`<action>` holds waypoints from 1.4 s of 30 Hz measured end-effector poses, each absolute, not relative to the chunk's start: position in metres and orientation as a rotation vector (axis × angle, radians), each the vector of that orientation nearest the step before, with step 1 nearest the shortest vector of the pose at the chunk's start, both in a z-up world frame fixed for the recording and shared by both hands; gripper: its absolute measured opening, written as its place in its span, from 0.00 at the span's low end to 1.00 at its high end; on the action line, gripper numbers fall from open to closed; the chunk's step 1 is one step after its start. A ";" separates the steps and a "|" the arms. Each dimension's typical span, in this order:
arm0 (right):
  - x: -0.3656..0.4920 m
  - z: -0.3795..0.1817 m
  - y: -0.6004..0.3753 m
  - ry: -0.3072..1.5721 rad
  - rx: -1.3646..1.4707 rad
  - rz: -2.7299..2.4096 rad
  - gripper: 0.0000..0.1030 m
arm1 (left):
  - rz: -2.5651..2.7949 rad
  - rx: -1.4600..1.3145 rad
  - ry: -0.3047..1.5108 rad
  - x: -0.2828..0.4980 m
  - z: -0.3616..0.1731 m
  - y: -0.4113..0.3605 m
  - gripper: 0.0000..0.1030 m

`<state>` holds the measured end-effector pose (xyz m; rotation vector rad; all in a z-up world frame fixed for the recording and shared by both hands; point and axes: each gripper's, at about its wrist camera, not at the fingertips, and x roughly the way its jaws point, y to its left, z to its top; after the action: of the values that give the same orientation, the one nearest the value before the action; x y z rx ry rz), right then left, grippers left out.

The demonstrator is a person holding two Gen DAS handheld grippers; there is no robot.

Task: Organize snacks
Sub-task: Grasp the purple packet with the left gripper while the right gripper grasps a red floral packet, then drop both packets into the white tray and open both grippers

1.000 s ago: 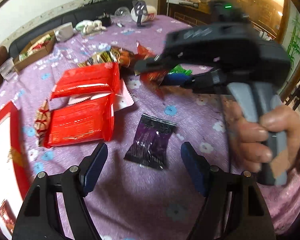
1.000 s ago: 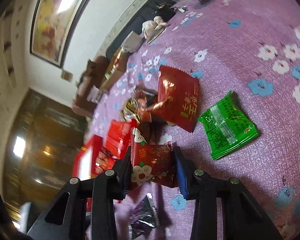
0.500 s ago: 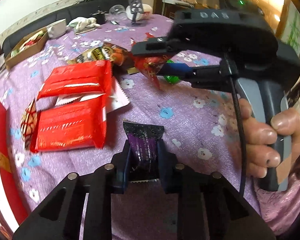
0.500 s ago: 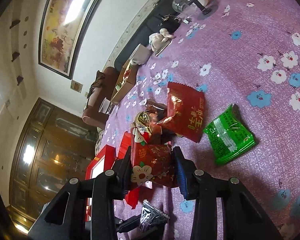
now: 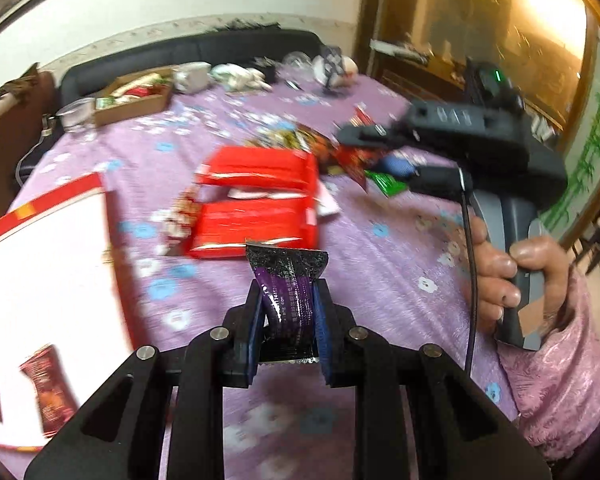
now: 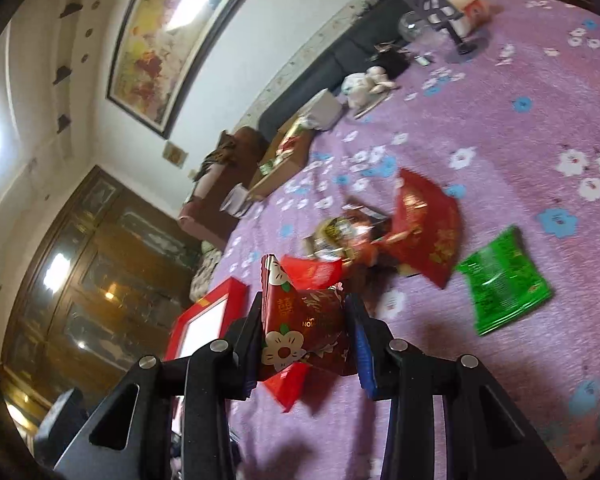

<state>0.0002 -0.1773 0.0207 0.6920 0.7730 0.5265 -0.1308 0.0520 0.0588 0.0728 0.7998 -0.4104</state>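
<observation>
purple flowered tablecloth [image 5: 380,280] carries two long red packs [image 5: 256,196], one green packet [image 6: 500,280] and one red-rimmed white box [image 5: 40,264]. left gripper [image 5: 288,308] is clamped on one glossy purple sachet [image 5: 290,300], lifted off the cloth. right gripper [image 6: 306,328] pinches one crinkly red flowered sachet [image 6: 304,320] above the pile.

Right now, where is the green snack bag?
In the right wrist view the green snack bag lies flat on the purple flowered tablecloth, right of the big red packet, beyond the right gripper.
</observation>
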 end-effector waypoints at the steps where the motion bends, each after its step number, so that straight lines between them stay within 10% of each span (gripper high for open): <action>1: -0.002 0.021 -0.173 0.774 0.686 0.534 0.38 | -0.389 0.069 0.789 -0.132 0.063 0.060 0.20; 42: -0.028 0.017 0.109 0.977 0.257 0.807 0.40 | 0.102 -0.116 0.811 -0.124 0.029 0.258 0.21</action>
<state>-0.0279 0.1088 0.0172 0.2572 0.9773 0.8070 -0.1237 0.2584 0.0289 -0.1163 0.8109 0.1015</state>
